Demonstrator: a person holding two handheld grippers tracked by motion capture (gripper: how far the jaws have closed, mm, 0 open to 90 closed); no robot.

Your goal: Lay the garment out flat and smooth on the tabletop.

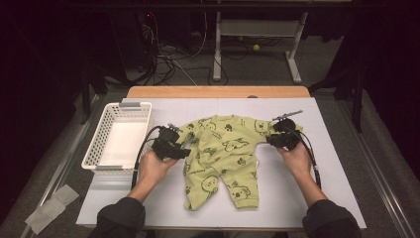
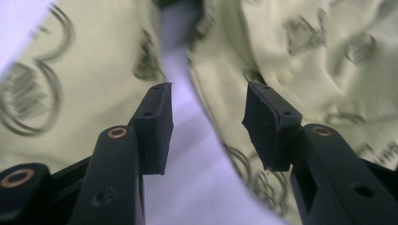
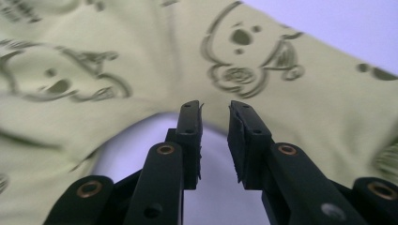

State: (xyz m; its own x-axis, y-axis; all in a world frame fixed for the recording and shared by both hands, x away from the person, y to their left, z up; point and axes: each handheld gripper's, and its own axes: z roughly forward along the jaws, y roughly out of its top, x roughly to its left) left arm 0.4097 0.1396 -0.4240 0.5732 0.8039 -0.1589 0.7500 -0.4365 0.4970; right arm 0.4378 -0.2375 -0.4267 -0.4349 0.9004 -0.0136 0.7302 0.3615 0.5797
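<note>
A light green baby romper printed with koalas lies spread flat on the white table cover, its legs toward the person. My left gripper sits at the romper's left sleeve. In the left gripper view its jaws stand open over the bare gap between sleeve and body, with nothing between the pads. My right gripper sits at the right sleeve. In the right gripper view its jaws stand a little apart, just short of the fabric edge at the armpit, and hold nothing.
A white plastic basket stands empty at the table's left side, close to the left hand. The wooden table edge runs along the far side. Cables and desk legs are on the floor beyond.
</note>
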